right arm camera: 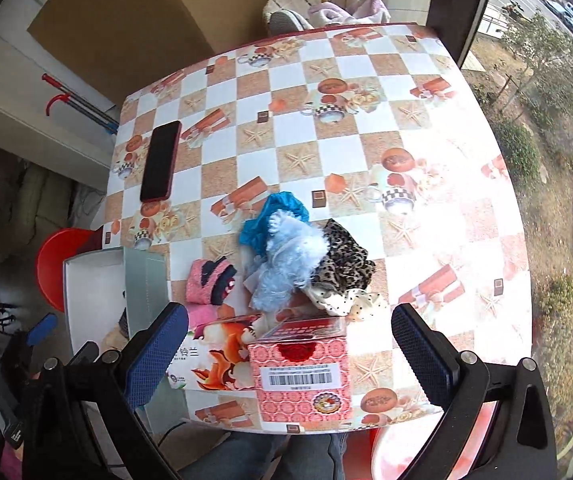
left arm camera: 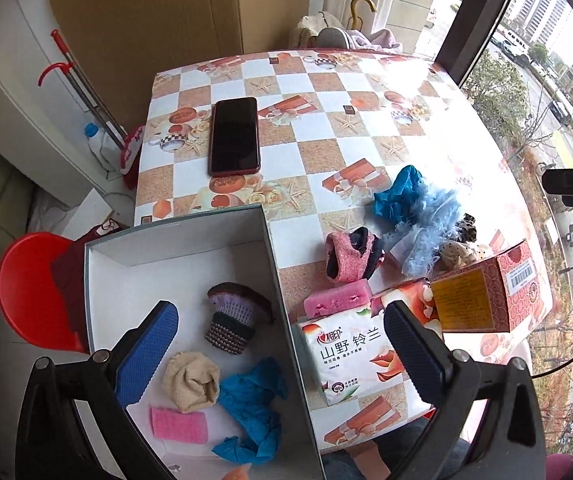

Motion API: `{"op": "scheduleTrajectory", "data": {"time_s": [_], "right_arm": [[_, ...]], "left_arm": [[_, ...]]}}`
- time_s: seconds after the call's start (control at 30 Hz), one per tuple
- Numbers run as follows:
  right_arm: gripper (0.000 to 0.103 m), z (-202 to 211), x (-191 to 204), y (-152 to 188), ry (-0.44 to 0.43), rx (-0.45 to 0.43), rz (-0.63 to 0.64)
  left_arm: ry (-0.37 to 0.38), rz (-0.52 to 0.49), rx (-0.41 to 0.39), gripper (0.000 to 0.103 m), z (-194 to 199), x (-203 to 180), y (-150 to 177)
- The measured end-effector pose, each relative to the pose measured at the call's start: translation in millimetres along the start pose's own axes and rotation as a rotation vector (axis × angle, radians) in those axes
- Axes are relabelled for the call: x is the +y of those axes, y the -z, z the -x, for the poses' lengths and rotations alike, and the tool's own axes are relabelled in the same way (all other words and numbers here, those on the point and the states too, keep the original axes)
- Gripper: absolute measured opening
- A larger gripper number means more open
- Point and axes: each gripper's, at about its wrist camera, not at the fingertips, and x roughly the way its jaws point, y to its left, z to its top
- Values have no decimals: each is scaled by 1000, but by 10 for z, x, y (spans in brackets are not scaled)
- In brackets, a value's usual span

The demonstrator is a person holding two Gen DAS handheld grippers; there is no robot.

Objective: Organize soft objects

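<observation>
Both tools stand with their pads wide apart and nothing between them. The left tool (left arm camera: 280, 354) hangs low in its frame over the near edge of the grey box (left arm camera: 274, 264), whose floor fills the lower left and holds five soft things: one knitted piece (left arm camera: 234, 316), one beige cloth ball (left arm camera: 192, 380), one pink sponge (left arm camera: 178, 424), one blue crumpled cloth (left arm camera: 252, 404) and, at the bottom edge, a small orange bit too cut off to name. The right tool (right arm camera: 290, 356) sits at the bottom of its frame, just below the pile still on the checked worktop (right arm camera: 426, 92) at centre: one blue bag (right arm camera: 282, 208), one pale blue fluffy piece (right arm camera: 290, 260), one leopard-print cloth (right arm camera: 344, 264), one dotted cream cloth (right arm camera: 346, 300), one pink sock (right arm camera: 206, 284) and a second pink sponge (left arm camera: 336, 298). One tissue pack (left arm camera: 350, 360) and one red carton (right arm camera: 302, 372) lie nearest this tool; one phone (right arm camera: 161, 160) lies at the upper left.
</observation>
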Motion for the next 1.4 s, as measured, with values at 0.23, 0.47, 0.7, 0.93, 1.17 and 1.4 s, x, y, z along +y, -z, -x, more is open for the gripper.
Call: {"op": "scheduleTrajectory", "data": {"time_s": [0.23,0.47,0.7,0.93,1.17,1.4], "right_arm": [[102,-631,-808,-84,49,133,-105],[102,-1250,-985,-156,17,230,-78],[102,-1858,-914,-319,-11,331,7],[102,-2157,-871,-289,150,336,135],[102,-1864,-1850,-390,249,259,-129],[102,-1555,-1687,-364,17,175,-127]], "left_arm": [[-51,-123,93,103,-600,-460,-576],[-106,-206,208,103,-1460,-867,-1099],[-66,-229,332,103,-2159,-1198,-1269],[-258,-173,304,103,-2408,-1020,-1338],[-352,-58,235,103,-2089,-367,-1508],[-245,12,243,103,-1999,-297,-1578]]}}
